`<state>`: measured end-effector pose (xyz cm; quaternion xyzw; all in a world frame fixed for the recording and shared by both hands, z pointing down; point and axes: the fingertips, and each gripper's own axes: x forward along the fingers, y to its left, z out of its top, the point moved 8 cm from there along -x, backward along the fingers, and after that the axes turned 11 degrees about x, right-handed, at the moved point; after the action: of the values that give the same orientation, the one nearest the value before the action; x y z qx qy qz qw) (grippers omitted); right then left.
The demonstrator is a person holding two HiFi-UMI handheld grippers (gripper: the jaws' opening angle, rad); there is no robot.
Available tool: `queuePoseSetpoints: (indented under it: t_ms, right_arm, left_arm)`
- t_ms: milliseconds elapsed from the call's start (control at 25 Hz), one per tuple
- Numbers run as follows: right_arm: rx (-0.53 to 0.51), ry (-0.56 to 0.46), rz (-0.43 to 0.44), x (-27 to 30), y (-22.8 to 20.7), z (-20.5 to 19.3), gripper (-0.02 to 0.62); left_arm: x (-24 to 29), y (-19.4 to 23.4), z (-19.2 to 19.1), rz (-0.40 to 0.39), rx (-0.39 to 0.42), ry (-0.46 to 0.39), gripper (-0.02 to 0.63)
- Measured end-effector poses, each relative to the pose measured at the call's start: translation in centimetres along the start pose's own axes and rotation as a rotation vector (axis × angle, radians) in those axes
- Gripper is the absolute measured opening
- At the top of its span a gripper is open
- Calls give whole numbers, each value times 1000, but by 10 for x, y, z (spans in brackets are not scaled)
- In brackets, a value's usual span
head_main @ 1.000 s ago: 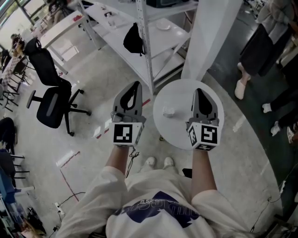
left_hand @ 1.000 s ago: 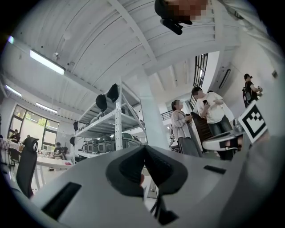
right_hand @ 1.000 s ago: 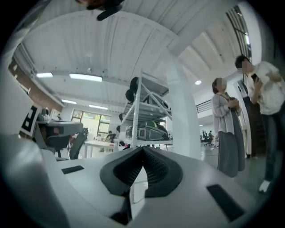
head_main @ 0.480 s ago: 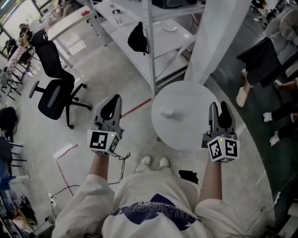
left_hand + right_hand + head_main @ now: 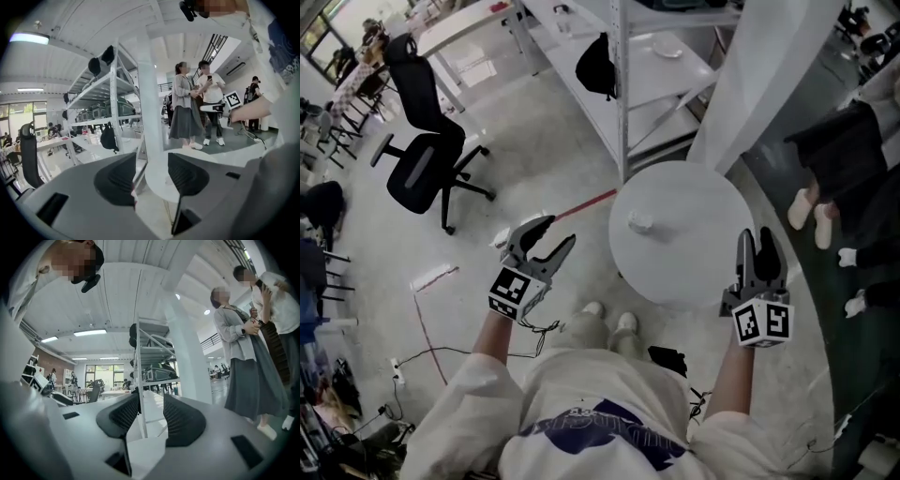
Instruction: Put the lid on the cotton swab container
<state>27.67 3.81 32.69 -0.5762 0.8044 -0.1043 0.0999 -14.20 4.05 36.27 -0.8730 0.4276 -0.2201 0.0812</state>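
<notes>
A small whitish object, apparently the cotton swab container, sits alone on the round white table; it is too small to tell a lid apart. My left gripper hangs over the floor left of the table, its jaws opening with nothing between them. My right gripper is at the table's right edge, open and empty. In the left gripper view the fingers frame the table's rim. The right gripper view shows its fingers spread in front of the shelf rack.
A metal shelf rack with a black bag stands behind the table, next to a white pillar. A black office chair is at the left. People stand at the right. Cables lie on the floor.
Both grippers have drawn apart and back toward me, away from the container. Their jaws, shut a second ago, now stand apart. The head view has shifted a little.
</notes>
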Motion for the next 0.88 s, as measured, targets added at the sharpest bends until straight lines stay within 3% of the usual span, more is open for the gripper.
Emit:
queuePoseSetpoints:
  t_ms: [280, 520, 640, 880]
  right_arm:
    - [-8, 116, 102, 49, 18, -32, 173]
    - [30, 195, 84, 84, 33, -66, 169]
    - [40, 223, 77, 101, 39, -78, 169]
    - [37, 300, 84, 135, 41, -111, 169]
  left_arm:
    - [68, -21, -38, -314, 180, 118, 264]
    - [142, -36, -83, -571, 275, 169, 269]
    - [173, -36, -102, -642, 299, 190, 270]
    - [226, -40, -138, -724, 273, 225, 270]
